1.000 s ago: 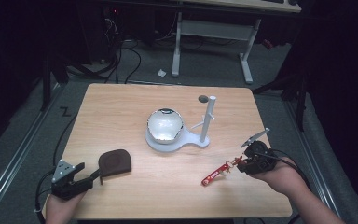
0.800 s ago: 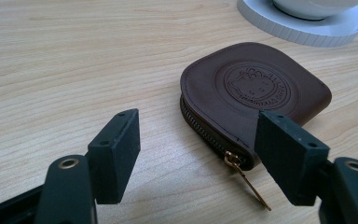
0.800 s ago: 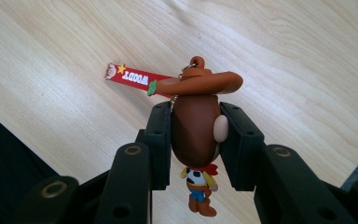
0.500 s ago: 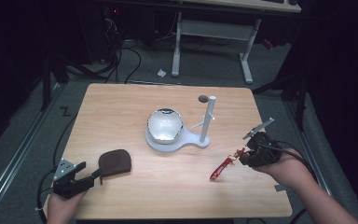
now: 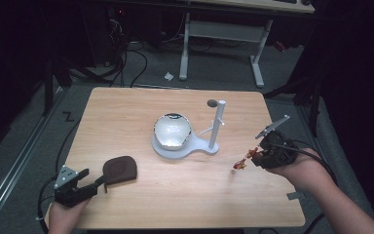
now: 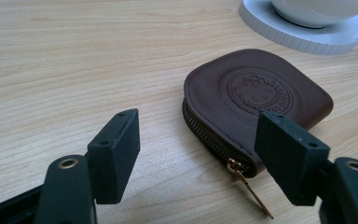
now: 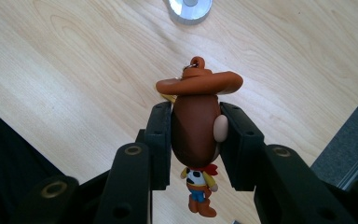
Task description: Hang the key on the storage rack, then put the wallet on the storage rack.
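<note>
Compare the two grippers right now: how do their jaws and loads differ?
The right gripper is shut on the cowboy figure, lifted off the table; the left gripper stands open, holding nothing, low beside the brown pouch. The right's pads press the figure's head; the left's touch nothing. Both have black jaws.

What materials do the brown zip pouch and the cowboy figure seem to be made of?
Brown zip pouch: probably leather or an imitation, matte, with an embossed round emblem, a stitched edge and a brass-coloured zip pull. Cowboy figure: likely soft plastic or rubber, smooth and slightly glossy, with moulded, painted parts.
</note>
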`<state>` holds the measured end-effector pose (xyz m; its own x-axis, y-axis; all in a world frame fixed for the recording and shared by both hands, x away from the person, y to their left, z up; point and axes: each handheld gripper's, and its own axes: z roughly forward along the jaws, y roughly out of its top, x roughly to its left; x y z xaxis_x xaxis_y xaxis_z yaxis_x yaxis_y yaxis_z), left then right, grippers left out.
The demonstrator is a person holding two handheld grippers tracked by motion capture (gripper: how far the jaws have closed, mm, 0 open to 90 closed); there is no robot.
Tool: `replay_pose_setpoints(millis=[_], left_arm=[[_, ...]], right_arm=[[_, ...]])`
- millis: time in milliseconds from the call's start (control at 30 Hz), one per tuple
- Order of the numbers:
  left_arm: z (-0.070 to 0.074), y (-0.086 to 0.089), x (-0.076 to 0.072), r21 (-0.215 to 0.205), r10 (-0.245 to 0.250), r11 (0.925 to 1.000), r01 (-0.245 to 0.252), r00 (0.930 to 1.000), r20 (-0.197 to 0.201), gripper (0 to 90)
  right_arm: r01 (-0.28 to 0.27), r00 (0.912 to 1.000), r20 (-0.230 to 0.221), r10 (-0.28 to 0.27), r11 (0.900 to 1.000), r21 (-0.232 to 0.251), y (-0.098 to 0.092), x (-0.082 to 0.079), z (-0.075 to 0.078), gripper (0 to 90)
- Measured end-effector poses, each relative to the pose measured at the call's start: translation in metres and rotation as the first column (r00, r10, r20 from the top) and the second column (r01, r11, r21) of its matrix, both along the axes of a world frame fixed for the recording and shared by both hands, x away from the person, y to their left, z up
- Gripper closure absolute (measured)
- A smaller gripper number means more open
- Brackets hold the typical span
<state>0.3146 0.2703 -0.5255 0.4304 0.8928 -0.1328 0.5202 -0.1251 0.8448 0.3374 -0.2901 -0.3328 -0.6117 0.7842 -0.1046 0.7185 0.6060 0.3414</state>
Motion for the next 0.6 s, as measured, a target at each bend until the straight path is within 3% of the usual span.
replay_pose_setpoints(millis=[600], left_arm=[[0.002, 0.002, -0.003, 0.001, 0.001, 1.0000, -0.001, 0.9999, 0.011, 31.4]], right_arm=[[-0.016, 0.9996, 0.021, 0.016, 1.000, -0.013, 0.013, 0.009, 0.016, 66.7]])
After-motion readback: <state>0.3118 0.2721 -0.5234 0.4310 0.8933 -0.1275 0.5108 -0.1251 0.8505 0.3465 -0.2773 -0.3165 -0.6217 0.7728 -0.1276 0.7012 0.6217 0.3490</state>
